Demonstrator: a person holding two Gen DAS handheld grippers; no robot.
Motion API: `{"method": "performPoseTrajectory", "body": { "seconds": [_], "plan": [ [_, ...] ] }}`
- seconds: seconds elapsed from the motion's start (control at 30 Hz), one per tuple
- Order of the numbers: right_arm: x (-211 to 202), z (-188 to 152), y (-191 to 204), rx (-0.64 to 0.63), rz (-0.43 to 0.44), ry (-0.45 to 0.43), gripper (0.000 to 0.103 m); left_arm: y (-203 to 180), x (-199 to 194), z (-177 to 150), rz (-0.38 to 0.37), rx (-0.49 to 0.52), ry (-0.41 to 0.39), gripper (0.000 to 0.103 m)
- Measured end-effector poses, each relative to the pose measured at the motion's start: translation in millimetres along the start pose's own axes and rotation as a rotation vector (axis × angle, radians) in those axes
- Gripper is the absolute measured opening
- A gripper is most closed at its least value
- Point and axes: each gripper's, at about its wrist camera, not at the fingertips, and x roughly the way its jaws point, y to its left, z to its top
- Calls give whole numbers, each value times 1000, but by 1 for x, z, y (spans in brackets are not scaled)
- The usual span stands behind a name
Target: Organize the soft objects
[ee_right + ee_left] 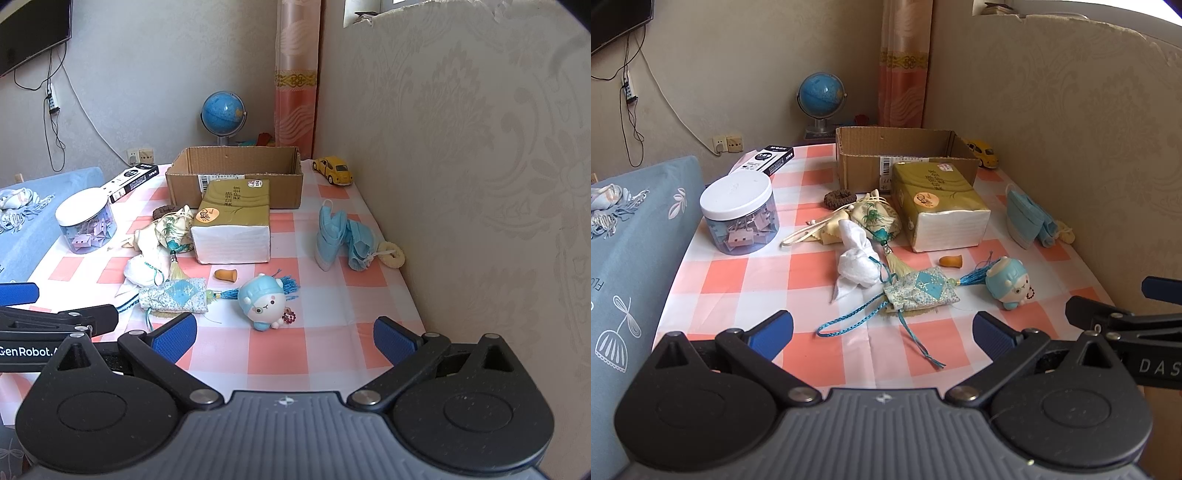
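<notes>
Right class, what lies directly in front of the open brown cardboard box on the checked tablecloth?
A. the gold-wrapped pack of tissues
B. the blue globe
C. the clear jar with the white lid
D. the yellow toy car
A: the gold-wrapped pack of tissues sits against the front wall of the open brown cardboard box.

- your left gripper [882,334] has a grey ribbed housing with a small white four-point star mark at its top edge.
- two round black discs flank that housing, each with a raised circle, and silver screws pin the black link arms to them.
- its fingers [771,334] carry blue ridged pads on black triangular brackets.
- your right gripper [286,338] has the same build: grey ribbed body, black discs, silver screws, blue pads [173,338].
- white lettering marks the black side bars: "das" shows in the left view, "genrobot" in the right view.
</notes>
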Motion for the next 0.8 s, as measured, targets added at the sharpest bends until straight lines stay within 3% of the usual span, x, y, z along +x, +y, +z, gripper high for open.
{"method": "performPoseTrajectory", "body": {
  "seconds": [0.8],
  "plan": [
    [-1,0,0,-3,-8,-2,103,0,-2,1,2,2,-6,103]
  ]
}}
